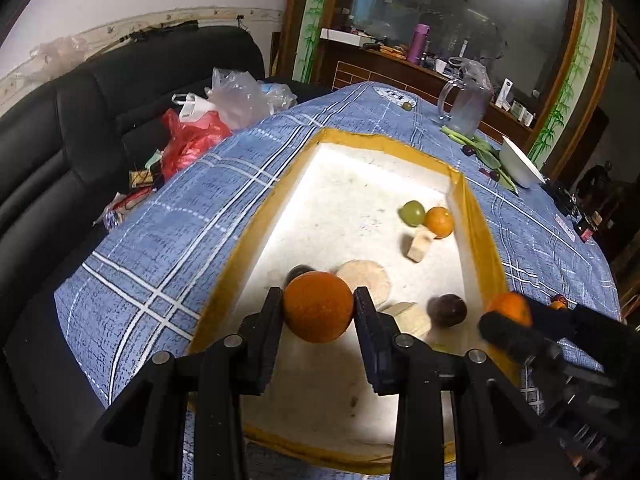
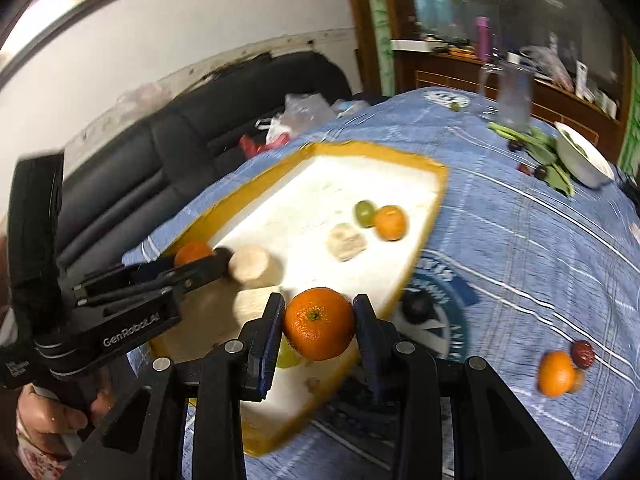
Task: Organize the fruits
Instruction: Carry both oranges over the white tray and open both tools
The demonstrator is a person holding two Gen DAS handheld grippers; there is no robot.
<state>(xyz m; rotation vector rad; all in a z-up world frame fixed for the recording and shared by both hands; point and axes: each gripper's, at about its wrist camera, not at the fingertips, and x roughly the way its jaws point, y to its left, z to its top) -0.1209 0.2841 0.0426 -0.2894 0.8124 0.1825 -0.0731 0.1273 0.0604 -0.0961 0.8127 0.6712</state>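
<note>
My left gripper (image 1: 319, 306) is shut on an orange (image 1: 319, 307) and holds it above the near part of a white foam box with a yellow rim (image 1: 256, 220). My right gripper (image 2: 319, 323) is shut on a second orange (image 2: 320, 323) above the box's right edge (image 2: 424, 236); it also shows in the left wrist view (image 1: 510, 320). Inside the box lie a green fruit (image 1: 413, 213), a small orange (image 1: 439, 222), a dark plum (image 1: 448, 310) and pale cut pieces (image 1: 418, 246).
The box sits on a blue plaid tablecloth (image 1: 160, 240). On the cloth at the right lie an orange (image 2: 556, 374) and a dark red fruit (image 2: 583, 354). A white bowl (image 2: 584, 158), green leaves, a plastic jug (image 1: 466, 104) and a black sofa (image 1: 60, 140) stand beyond.
</note>
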